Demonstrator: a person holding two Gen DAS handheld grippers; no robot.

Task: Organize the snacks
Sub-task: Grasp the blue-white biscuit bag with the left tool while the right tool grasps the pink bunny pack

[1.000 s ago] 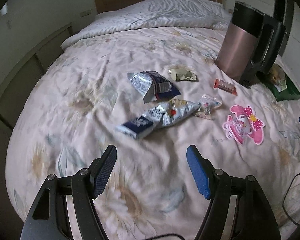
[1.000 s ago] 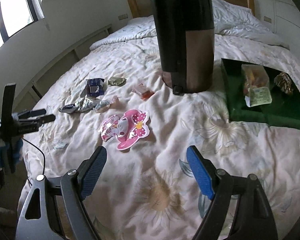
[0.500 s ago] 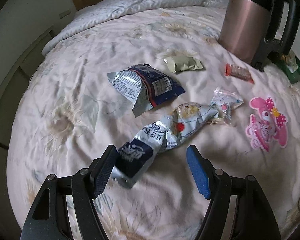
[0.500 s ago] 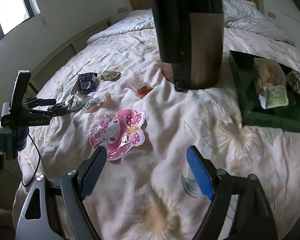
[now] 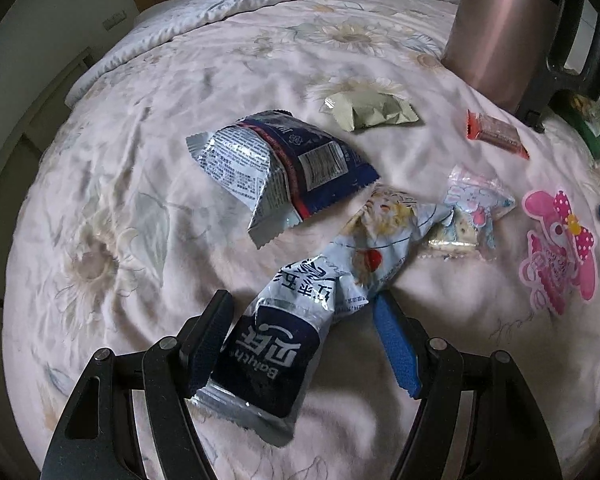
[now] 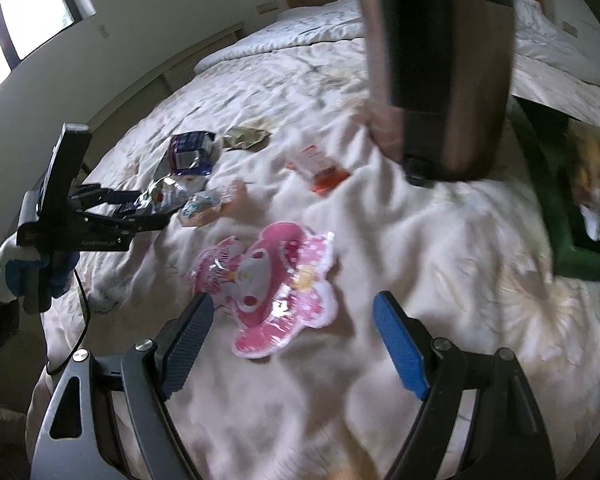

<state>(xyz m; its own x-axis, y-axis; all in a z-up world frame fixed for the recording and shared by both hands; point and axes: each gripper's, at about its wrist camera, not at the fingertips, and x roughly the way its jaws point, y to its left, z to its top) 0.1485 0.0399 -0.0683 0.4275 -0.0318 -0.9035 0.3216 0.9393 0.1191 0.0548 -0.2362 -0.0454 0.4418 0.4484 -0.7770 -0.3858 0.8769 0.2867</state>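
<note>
Several snack packets lie on a flowered bedspread (image 5: 112,208). A long silver-blue packet (image 5: 300,312) lies with its dark blue end between the fingers of my left gripper (image 5: 302,308). That gripper is open; its right pad stands clear of the packet. Farther off lie a blue-silver bag (image 5: 284,172), an olive packet (image 5: 372,114), an orange bar (image 5: 496,134) and a small clear cartoon packet (image 5: 472,212). My right gripper (image 6: 294,340) hangs open just short of a pink character-shaped packet (image 6: 268,280), with nothing between its fingers.
A tall rose-gold and black container (image 6: 440,60) stands on the bed behind the snacks. A dark green tray (image 6: 556,216) with wrapped snacks in it lies at the right. A gloved hand (image 6: 4,268) holds the left gripper at the bed's left edge, with a cable hanging below.
Both grippers have come down and forward over the bed. The left one now straddles the dark end of the long packet. The right one has closed in on the pink packet.
</note>
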